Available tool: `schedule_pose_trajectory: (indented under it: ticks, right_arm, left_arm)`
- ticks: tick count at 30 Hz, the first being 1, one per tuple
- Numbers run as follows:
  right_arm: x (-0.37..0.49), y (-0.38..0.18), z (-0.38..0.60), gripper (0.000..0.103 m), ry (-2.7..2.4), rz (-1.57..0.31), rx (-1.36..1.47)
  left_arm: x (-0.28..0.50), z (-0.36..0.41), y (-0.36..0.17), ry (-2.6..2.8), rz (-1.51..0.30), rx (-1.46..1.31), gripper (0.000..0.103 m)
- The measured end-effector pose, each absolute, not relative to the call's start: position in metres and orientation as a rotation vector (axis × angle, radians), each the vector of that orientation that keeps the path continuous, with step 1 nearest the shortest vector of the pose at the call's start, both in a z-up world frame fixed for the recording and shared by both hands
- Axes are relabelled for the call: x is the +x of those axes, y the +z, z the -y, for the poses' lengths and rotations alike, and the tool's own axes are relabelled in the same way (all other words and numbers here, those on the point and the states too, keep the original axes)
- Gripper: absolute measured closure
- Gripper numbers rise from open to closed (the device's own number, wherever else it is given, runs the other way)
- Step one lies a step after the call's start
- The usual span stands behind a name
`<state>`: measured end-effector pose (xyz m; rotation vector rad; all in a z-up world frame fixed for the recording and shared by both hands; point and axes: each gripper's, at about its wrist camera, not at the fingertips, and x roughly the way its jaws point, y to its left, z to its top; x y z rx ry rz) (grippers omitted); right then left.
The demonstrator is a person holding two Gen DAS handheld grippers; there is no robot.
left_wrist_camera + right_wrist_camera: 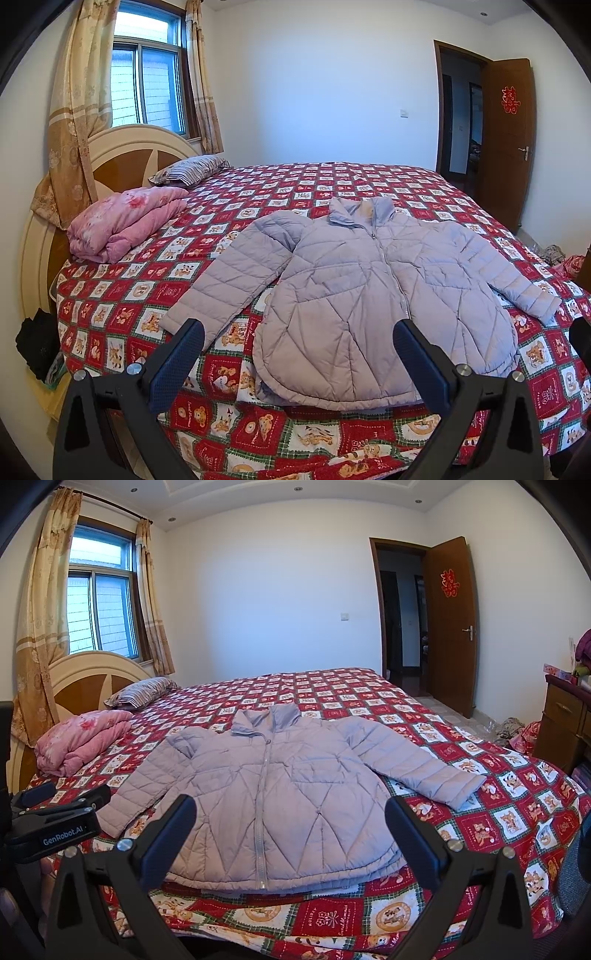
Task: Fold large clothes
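Jacket (369,295) flat, unfolded, frame centre; left gripper (299,354) and right gripper (291,830) agape, empty; all folding left.

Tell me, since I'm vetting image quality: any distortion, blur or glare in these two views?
Left wrist view: strong fisheye bending, dark corners, sharp jacket, soft daylight, window bright but not blown out. Right wrist view: same curvature on the bed, crisp focus, no motion blur, mild brightness at the window.

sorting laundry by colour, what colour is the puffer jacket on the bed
Pale lilac puffer jacket, clearest in the right wrist view.
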<state>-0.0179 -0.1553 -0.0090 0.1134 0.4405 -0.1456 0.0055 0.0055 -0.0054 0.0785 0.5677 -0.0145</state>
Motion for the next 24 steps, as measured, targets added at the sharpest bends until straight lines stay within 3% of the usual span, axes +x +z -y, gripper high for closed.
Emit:
schedule_pose_trajectory:
  ticks: [24]
  right_arm:
    - [-0.0166, -0.0091, 0.1540, 0.000, -0.144, -0.443, 0.115]
  left_arm:
    - [0.0057, -0.0066, -0.0067, -0.017, -0.569, 0.072, 0.001]
